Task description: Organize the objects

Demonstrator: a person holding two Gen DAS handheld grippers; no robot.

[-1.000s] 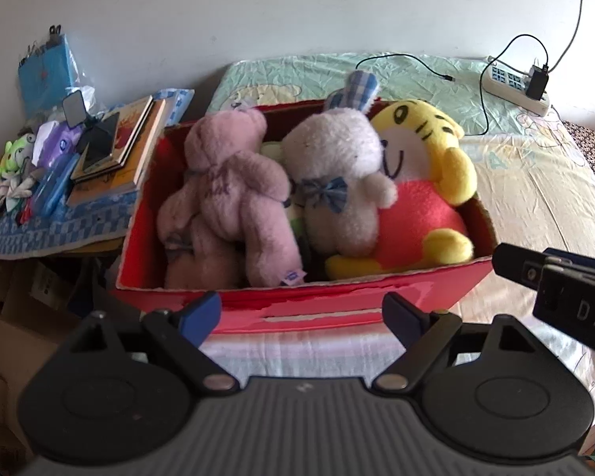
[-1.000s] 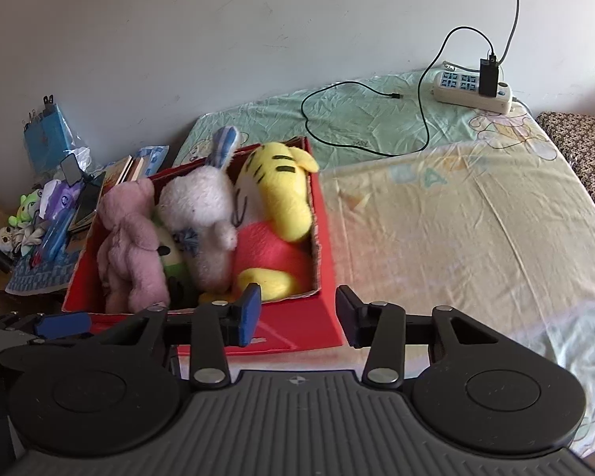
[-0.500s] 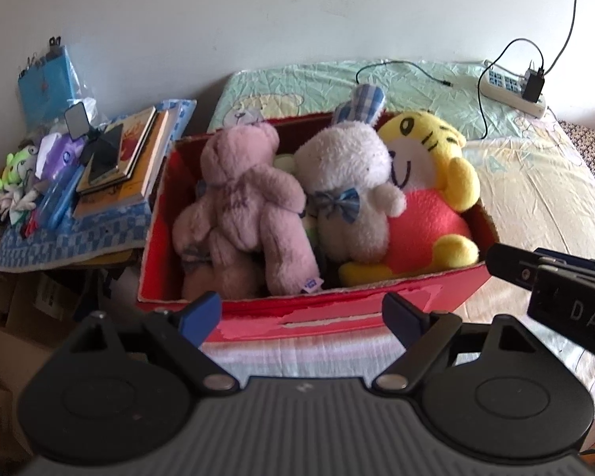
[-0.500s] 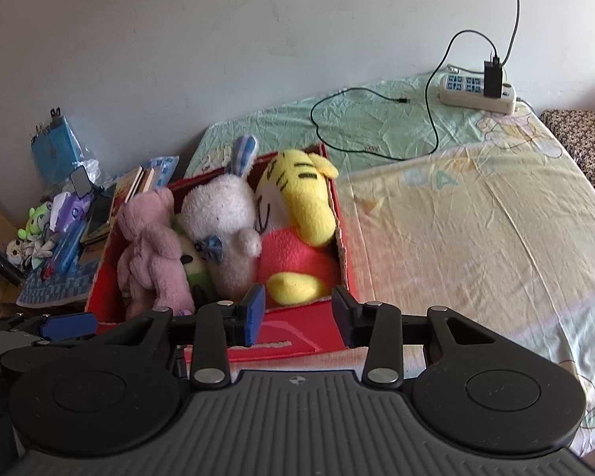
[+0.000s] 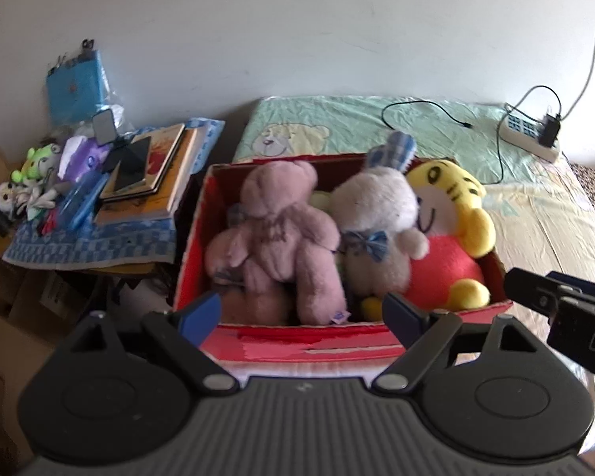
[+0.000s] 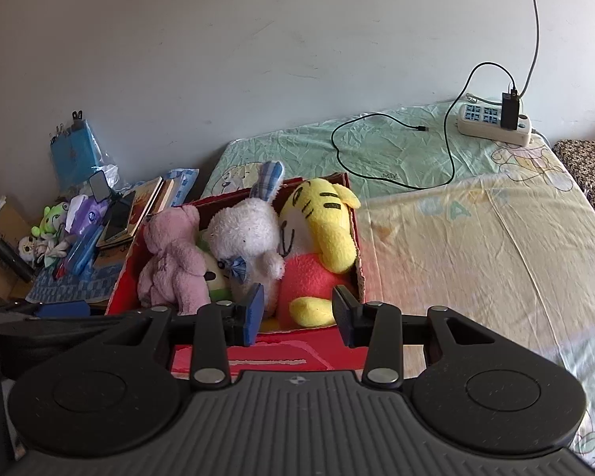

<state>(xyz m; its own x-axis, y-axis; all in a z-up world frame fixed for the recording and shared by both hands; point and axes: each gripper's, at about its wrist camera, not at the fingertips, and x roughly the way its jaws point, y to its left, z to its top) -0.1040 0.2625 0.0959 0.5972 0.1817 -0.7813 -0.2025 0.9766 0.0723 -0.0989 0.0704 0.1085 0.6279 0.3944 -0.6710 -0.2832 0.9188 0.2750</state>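
A red cardboard box (image 5: 297, 347) (image 6: 273, 351) stands on the bed at its left edge. Packed inside side by side are a pink teddy bear (image 5: 275, 234) (image 6: 170, 258), a white rabbit with a blue bow (image 5: 377, 218) (image 6: 246, 238) and a yellow tiger in red (image 5: 448, 238) (image 6: 317, 246). A green toy (image 6: 214, 277) peeks out between bear and rabbit. My left gripper (image 5: 301, 313) is open and empty, just in front of the box's near wall. My right gripper (image 6: 297, 313) is open and empty, above the near wall by the tiger's foot.
A side table (image 5: 91, 238) left of the box carries books, a phone, small plush toys and a blue bag. A power strip (image 6: 496, 123) with a black cable (image 6: 377, 146) lies at the bed's far end. The bedsheet (image 6: 476, 246) stretches to the right of the box.
Both grippers have drawn back and up from the box, so it sits smaller and further right in the left view. The right jaws have narrowed slightly. The toys have not moved.
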